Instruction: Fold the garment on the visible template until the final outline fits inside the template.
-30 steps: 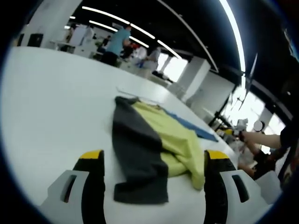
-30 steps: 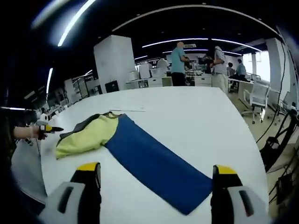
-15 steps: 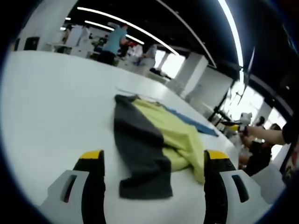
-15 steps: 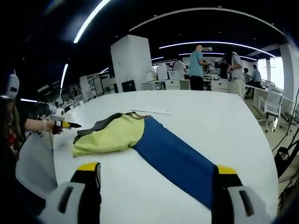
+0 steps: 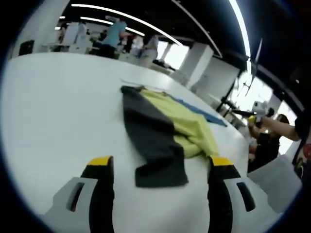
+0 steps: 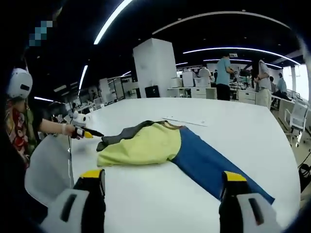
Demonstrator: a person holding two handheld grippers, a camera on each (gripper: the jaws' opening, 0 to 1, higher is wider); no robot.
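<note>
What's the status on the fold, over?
Left gripper open, empty, short of the dark sleeve. Right gripper open, empty, near the blue sleeve. Garment unfolded on the white table.

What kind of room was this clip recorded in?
Probably a large open-plan office or lab: a big white table bearing a grey, yellow and blue garment, long ceiling strip lights, and desks with people standing behind.

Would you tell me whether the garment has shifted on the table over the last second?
Cannot tell: the garment keeps its spread against the thin strip behind it; the cameras moved.
</note>
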